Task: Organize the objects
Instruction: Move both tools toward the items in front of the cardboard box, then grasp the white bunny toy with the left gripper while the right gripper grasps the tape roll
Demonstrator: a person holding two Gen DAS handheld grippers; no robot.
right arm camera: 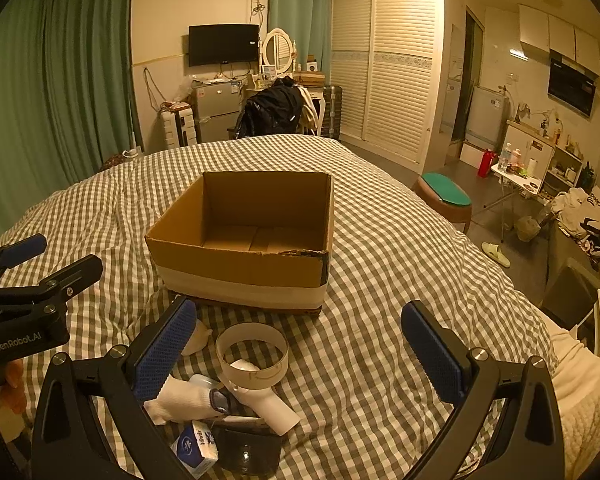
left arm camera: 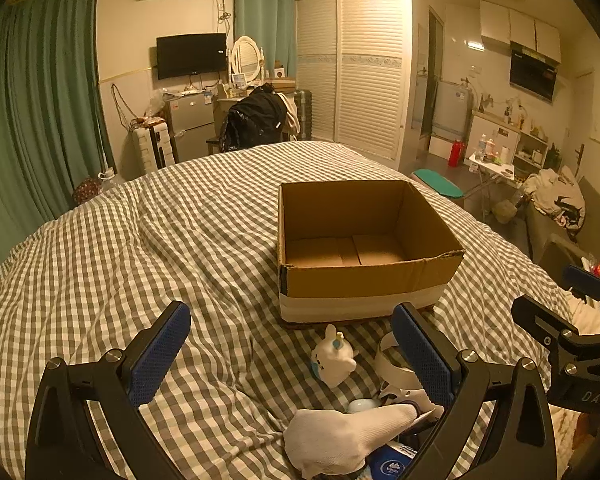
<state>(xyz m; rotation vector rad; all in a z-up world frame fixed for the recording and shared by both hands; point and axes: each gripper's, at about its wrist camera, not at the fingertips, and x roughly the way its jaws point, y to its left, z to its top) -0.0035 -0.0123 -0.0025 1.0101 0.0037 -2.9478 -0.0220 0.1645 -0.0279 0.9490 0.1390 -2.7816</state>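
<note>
We held both grippers wide apart and grasping nothing: the left gripper [left arm camera: 292,356] and the right gripper [right arm camera: 300,356] hovered over a small heap near the bed's [left arm camera: 180,220] edge. The box [right arm camera: 240,240] sat empty just beyond the heap, its torn front rim facing us. The toy [left arm camera: 334,360] lay nearest it, beside the ring [right arm camera: 252,354] and the glove [left arm camera: 340,440], with the tissue pack [right arm camera: 196,446] closest to us. We judged the toy the easiest first pick: close on its body, lift clear of the rim, release inside. Open bedding lay left of the heap; the grippers sat close together, so one should move at a time.
</note>
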